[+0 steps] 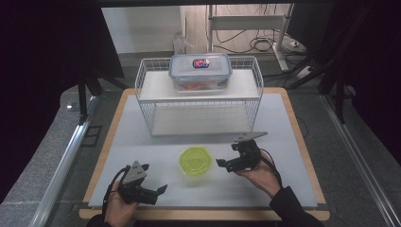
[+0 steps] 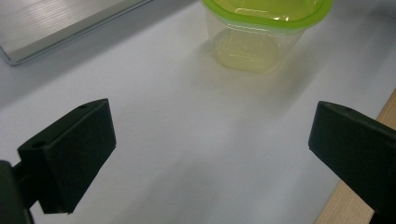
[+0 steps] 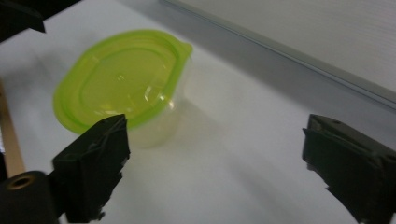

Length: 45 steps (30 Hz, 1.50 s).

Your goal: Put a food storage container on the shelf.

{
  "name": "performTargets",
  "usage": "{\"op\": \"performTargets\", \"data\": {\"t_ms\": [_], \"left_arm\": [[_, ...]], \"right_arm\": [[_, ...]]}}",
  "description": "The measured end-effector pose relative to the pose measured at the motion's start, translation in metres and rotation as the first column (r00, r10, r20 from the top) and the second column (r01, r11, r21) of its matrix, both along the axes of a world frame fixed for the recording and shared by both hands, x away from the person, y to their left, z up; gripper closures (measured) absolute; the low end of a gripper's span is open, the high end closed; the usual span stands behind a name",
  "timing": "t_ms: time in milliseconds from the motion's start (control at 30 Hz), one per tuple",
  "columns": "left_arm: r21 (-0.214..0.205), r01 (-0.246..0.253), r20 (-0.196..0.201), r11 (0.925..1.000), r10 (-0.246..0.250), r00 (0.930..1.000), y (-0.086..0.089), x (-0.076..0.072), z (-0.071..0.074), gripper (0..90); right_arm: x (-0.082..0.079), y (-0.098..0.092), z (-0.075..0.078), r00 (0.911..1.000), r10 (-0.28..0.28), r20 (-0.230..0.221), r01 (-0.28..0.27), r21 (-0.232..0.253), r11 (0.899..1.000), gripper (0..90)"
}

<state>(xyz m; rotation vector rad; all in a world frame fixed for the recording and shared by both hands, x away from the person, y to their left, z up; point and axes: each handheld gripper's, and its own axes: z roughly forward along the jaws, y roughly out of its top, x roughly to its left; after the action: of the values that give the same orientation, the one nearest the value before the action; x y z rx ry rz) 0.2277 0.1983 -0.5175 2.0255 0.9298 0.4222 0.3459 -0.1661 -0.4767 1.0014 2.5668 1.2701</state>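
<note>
A small clear container with a lime-green lid (image 1: pixel 195 161) stands on the white mat near the table's front. My left gripper (image 1: pixel 159 192) rests open at the front left, jaws pointing right toward the container, a short way from it. The right gripper (image 1: pixel 227 155) is open just right of the container, jaws pointing left at it without touching. In the left gripper view the container (image 2: pixel 266 28) sits ahead beyond the open left gripper (image 2: pixel 210 126). In the right gripper view the lid (image 3: pixel 121 84) lies ahead and left of the open right gripper (image 3: pixel 215 135).
A white wire rack (image 1: pixel 146 90) with two shelves stands at the back of the mat. On its top shelf sits a clear lidded box (image 1: pixel 200 71) with orange contents. The mat (image 1: pixel 283 123) covers a wooden table whose edge (image 2: pixel 355 210) runs close to my left gripper.
</note>
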Motion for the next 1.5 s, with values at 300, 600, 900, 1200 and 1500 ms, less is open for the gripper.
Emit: {"op": "performTargets", "data": {"t_ms": [300,600,900,1200,1500], "left_arm": [[0.017,0.017,-0.004,0.9997,-0.017,0.9999,-0.001,0.0,-0.001,1.0],[0.021,0.024,-0.006,0.9995,-0.024,0.9997,-0.002,0.0,-0.001,1.3],[0.024,0.027,-0.006,0.9993,-0.027,0.9996,-0.003,-0.001,-0.001,1.5],[0.033,0.031,-0.01,0.999,-0.031,0.9995,-0.004,0.0,-0.002,1.6],[0.032,0.033,-0.009,0.9989,-0.032,0.9994,-0.004,-0.001,-0.002,1.6]], "right_arm": [[0.018,0.025,-0.001,0.9968,0.054,-0.059,-0.052,0.029,0.998,29.2],[0.04,0.041,-0.014,0.9752,0.078,-0.207,-0.054,0.118,0.991,50.3],[0.046,0.043,-0.02,0.9491,0.077,-0.305,-0.027,0.164,0.986,66.2],[0.045,0.04,-0.021,0.9452,0.053,-0.322,-0.003,0.156,0.988,76.9],[0.039,0.041,-0.015,0.9444,0.068,-0.322,-0.009,0.181,0.983,81.1]]}}
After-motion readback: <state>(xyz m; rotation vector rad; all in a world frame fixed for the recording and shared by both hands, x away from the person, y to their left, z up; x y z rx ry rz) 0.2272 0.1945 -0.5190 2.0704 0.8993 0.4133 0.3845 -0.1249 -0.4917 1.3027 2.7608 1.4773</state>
